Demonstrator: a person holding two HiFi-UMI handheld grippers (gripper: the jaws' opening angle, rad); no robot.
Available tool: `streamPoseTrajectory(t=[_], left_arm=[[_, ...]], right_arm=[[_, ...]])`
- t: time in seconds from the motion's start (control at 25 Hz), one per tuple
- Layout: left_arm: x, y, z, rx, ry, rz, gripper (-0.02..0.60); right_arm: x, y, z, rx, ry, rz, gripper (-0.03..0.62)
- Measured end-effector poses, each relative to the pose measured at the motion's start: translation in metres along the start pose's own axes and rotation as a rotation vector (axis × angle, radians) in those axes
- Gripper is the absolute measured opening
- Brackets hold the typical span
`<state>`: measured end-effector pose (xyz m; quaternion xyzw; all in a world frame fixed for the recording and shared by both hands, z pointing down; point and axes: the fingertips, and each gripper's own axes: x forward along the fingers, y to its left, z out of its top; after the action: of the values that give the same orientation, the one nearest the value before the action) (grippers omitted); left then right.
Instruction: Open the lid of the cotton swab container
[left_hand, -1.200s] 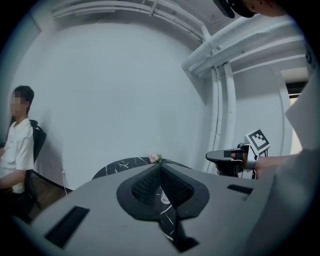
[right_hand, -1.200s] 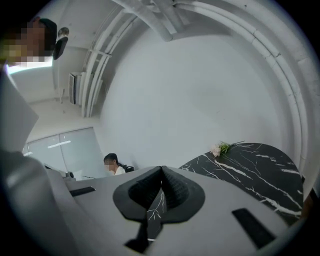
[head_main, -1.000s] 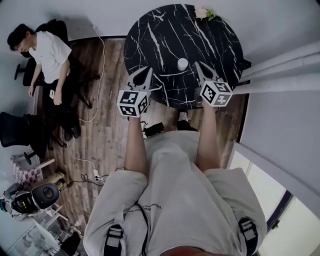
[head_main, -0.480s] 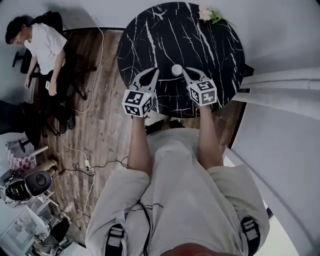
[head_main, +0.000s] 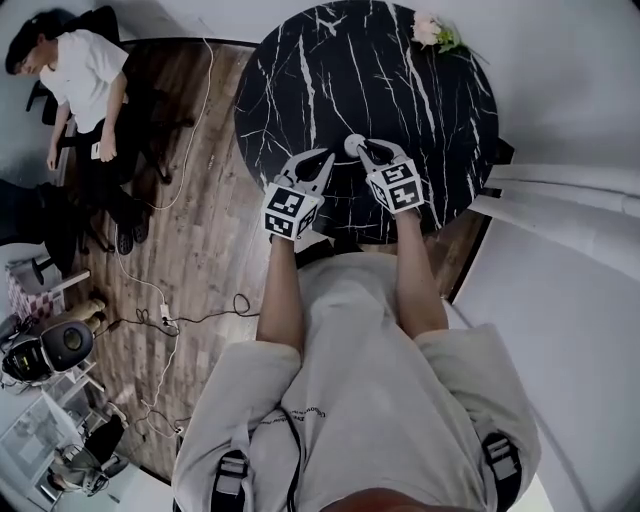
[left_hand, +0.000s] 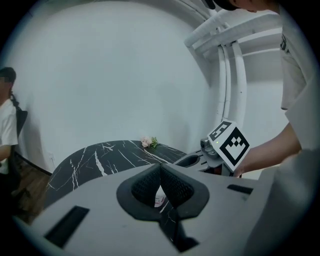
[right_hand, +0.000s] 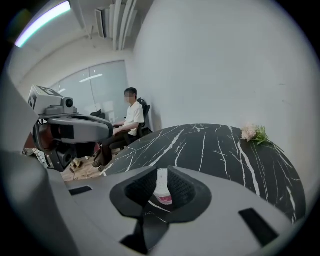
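Two hand-held grippers meet over the near edge of a round black marble table, and the small white cotton swab container stands on the tabletop right at their tips.

The left gripper points in from the left and slightly down. Its jaws are pressed together at the tips with nothing pinched. In the left gripper view the container shows only as a pale sliver with a pink label behind the pads, just beyond the tips. The head view puts it just to the right of those tips.

The right gripper comes in from the right, angled down at the table. Its jaws have just been opening and stand a narrow slit apart. In the right gripper view the container fills that slit, white lid on top and pink label below, upright at or just past the tips. Whether the pads touch its sides I cannot tell, but they do not look clamped on it. The lid is on.

A small bunch of flowers lies at the far rim of the table, well apart from the container. A seated person is off to the left on the wooden floor.
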<state>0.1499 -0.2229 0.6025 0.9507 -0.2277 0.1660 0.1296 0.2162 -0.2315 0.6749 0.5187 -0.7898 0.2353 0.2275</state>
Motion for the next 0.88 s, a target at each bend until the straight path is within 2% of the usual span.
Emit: streamPoseTrajectory(t=[0.2,0.24,0.32,0.64,0.88], left_arm=[[0.002,0.01,-0.004,-0.02,0.011,0.022,0.02],[0.002,0.011,-0.003,-0.024,0.012,0.025,0.02],[0.004,0.012,0.0,-0.028,0.009,0.027,0.02],[0.002,0.027,0.009,-0.008,0.007,0.06,0.02],[-0.01,0.04,0.009,-0.047,-0.001,0.094,0.02]], right_arm=[[0.013,0.005,0.0,-0.048,0.027,0.026,0.205],[0.016,0.005,-0.001,-0.053,0.029,0.026,0.258],[0.022,0.004,-0.005,-0.078,0.041,0.018,0.291],[0.045,0.007,-0.021,-0.201,0.137,0.033,0.301],[0.044,0.0,-0.021,-0.184,0.108,0.013,0.295]])
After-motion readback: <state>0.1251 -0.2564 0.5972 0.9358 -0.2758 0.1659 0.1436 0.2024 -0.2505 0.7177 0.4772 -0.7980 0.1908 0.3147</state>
